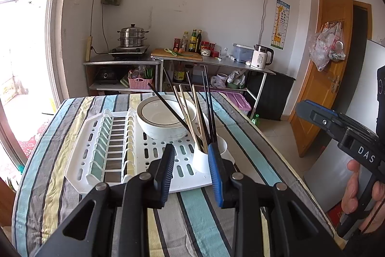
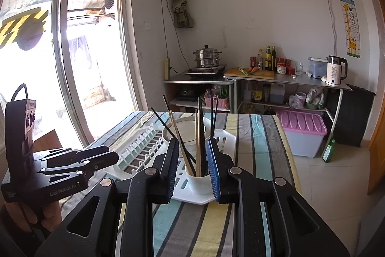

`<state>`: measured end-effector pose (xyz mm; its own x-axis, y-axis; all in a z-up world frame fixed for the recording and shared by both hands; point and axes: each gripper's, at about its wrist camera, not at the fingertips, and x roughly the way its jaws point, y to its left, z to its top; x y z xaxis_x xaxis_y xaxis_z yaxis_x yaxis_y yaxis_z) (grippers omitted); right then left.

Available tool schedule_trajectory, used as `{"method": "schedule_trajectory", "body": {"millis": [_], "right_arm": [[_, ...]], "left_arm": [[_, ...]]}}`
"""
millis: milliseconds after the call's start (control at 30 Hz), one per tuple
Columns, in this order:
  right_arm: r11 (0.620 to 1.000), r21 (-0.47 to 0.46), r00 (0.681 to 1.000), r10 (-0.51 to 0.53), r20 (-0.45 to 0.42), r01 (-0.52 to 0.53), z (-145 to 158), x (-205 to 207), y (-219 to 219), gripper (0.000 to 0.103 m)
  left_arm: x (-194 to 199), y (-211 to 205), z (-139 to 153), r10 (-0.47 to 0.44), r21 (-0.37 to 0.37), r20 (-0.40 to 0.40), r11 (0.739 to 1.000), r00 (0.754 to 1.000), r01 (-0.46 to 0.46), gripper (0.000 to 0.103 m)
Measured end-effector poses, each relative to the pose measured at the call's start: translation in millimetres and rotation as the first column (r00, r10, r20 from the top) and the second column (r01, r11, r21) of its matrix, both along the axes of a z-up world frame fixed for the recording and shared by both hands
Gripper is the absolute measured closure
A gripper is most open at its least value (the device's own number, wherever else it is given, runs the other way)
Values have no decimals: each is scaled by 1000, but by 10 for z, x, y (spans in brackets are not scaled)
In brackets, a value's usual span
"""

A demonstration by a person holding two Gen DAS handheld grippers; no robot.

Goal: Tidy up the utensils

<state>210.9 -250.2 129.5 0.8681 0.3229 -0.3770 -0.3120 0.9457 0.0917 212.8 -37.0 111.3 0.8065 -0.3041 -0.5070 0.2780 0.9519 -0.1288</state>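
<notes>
The black and pale wooden chopsticks (image 1: 197,110) stand bunched and fanned out in a white cylindrical plastic utensil cup (image 1: 204,158), which sits at the near right corner of a white perforated plastic drying rack (image 1: 101,136). A stack of white ceramic bowls with a dark rim line (image 1: 166,117) rests on the rack just behind the cup. The rack lies on a striped tablecloth (image 1: 199,216).

The left gripper (image 1: 191,172) and the right gripper (image 2: 192,168) are both spread and empty, clear of the rack.

Judgement: sorting appears complete. If adjustment is needed, approach one stick from above, pinch near mid-length, and avoid tipping the light cup.
</notes>
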Motion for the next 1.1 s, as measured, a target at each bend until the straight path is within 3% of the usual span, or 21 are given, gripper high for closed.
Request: {"method": "schedule_trajectory", "body": {"millis": [333, 667, 1100], "right_arm": [[1000, 15, 1000, 6, -6, -6, -228, -391, 71, 78], [1000, 13, 999, 4, -42, -3, -579, -880, 125, 78], [1000, -19, 999, -25, -45, 24, -929, -1581, 260, 77]], "left_arm": [[-395, 118, -251, 31, -10, -6, 999, 999, -31, 72], [-938, 176, -516, 102, 48, 5, 994, 995, -102, 71], [-1680, 171, -737, 76, 77, 43, 994, 996, -79, 67]]}}
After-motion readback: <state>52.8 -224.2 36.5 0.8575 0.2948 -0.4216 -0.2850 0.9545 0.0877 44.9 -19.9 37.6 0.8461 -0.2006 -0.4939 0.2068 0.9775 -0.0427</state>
